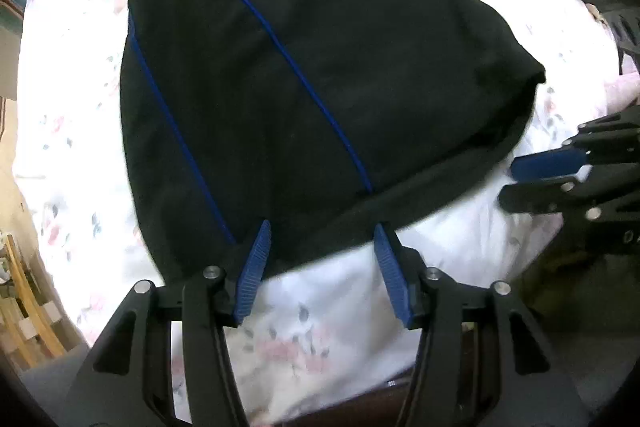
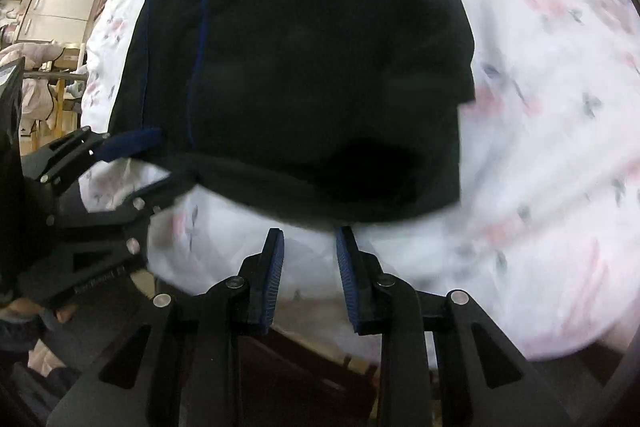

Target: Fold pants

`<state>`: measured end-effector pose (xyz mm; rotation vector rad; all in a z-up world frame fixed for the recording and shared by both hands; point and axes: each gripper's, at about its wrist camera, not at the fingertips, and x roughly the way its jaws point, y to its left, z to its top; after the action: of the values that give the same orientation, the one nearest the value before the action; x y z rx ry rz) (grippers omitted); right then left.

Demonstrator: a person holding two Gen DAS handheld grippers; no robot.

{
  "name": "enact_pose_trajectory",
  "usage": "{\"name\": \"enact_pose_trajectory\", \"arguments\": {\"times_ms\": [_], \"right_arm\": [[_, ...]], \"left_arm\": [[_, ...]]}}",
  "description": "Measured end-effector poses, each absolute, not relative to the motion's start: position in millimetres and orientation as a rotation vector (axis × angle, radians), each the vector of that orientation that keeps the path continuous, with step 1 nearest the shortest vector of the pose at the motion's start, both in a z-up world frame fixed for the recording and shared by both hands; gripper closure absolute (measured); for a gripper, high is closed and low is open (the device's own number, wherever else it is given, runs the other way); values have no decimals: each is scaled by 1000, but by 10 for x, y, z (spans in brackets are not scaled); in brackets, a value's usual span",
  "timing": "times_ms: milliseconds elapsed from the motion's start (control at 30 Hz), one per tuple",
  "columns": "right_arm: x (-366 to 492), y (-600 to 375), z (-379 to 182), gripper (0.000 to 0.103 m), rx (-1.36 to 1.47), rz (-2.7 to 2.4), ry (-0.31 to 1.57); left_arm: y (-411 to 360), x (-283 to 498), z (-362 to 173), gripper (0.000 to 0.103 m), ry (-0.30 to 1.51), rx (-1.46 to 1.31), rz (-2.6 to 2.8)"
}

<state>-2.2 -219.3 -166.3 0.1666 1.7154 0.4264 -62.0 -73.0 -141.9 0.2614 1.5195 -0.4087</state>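
Black fabric with thin blue piping: the pants (image 1: 304,75) lie flat on the floral bedsheet (image 1: 80,131), stretching away ahead of both grippers.

Left wrist view: the left gripper (image 1: 322,241) has its jaws spread wide, nothing between them. The left pad overlaps the near hem; the right pad sits at the hem's edge. The right gripper (image 1: 532,181) enters from the right, just off the hem's corner.

Right wrist view: the right gripper (image 2: 310,241) stands narrowly parted and empty, tips just short of the hem, which bulges up slightly ahead of it.

Judgement: grasp stage of a fold. Next, each gripper needs to straddle the hem layers, close, then carry the edge forward together.
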Motion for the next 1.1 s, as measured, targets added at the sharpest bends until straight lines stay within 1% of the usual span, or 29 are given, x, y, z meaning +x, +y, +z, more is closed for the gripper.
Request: {"name": "enact_pose_trajectory", "arguments": {"times_ms": [100, 200, 233, 267, 300, 400, 567, 700, 833, 933, 1033, 1100], "right_arm": [[-18, -2405, -1435, 72, 176, 435, 1664], [276, -2703, -1064, 72, 276, 447, 1538], [413, -2789, -940, 68, 313, 449, 1480], [560, -2876, -837, 60, 336, 437, 1431], [710, -2954, -766, 57, 350, 422, 1394], [1153, -3069, -673, 57, 375, 386, 1309], [1742, -3085, -839, 55, 462, 341, 1254], [2166, -2874, -1034, 55, 456, 335, 1247], [2427, -2845, -1258, 55, 439, 334, 1266], [2625, -2818, -1440, 55, 415, 346, 1284], [2796, -2705, -1624, 55, 379, 370, 1306], [2883, -2635, -1723, 55, 343, 366, 1330]], "left_arm": [[-616, -490, -1200, 53, 1518, 148, -393], [-436, -224, -861, 52, 1452, 27, -339], [-369, -91, -737, 46, 1417, 7, -308], [-291, -5, -670, 38, 1387, -5, -288], [-234, 100, -612, 35, 1362, -10, -264], [0, 597, -537, 34, 1324, -38, -194], [219, 1437, -661, 34, 1317, -135, -143], [216, 2081, -907, 34, 1281, -128, -196], [182, 2675, -1236, 34, 1303, -106, -262], [115, 3011, -1483, 37, 1331, -103, -326], [19, 3127, -1604, 47, 1357, -67, -408], [-57, 3127, -1631, 47, 1369, -37, -459]]}}
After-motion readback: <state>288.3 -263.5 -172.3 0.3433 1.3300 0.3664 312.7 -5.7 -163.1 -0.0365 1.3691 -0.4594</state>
